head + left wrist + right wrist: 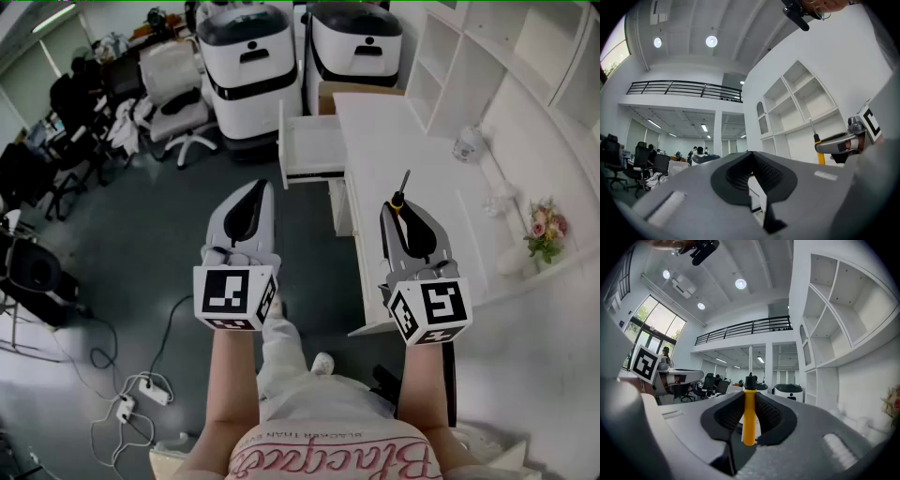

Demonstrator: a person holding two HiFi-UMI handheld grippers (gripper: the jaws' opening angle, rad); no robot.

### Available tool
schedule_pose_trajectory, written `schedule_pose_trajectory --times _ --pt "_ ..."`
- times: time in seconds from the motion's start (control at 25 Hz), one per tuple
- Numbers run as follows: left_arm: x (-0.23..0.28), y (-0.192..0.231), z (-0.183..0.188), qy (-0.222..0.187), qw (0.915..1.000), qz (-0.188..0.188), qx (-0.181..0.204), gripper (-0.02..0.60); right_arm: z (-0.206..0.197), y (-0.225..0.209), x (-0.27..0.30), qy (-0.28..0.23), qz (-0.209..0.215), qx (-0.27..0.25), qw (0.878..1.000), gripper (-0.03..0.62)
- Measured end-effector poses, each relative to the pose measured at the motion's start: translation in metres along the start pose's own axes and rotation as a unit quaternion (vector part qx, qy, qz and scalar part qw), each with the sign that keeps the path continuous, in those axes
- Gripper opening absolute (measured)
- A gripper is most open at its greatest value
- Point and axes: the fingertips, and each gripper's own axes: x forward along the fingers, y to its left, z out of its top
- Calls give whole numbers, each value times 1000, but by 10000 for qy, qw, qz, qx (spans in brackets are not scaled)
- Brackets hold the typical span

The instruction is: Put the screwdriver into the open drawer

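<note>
Item: screwdriver [749,418]. You hold it clamped at the yellow handle between the pads of your right gripper [398,211]. Its long axis stands roughly upright, crosswise to the jaws. The black collar and thin metal shaft point up, and the butt of the handle hangs below the pads. It hangs in the air above the near half of the desk [422,159], closer to the left edge than to the right.

Item: drawer [319,150]. It is pulled out from the desk's left side at the far end, well apart from the screwdriver.

Item: right arm. Your forearm reaches straight forward with the gripper about level, its marker cube nearest to you.

Item: left gripper [260,187]. It is held beside the right one, out over the floor left of the desk, with the nose tipped slightly up. Its jaws are closed tip to tip with nothing between them.
</note>
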Motion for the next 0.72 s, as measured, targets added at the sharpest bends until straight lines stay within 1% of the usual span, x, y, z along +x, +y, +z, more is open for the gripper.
schedule_pose_trajectory --times 0.28,0.72 --pt "14 13 -3 -19 10000 6 19 17 0 -6 19 -64 -61 75 9999 71" --pt "56 60 -22 42 10000 44 -69 17 -5 -8 76 66 -68 -36 9999 72"
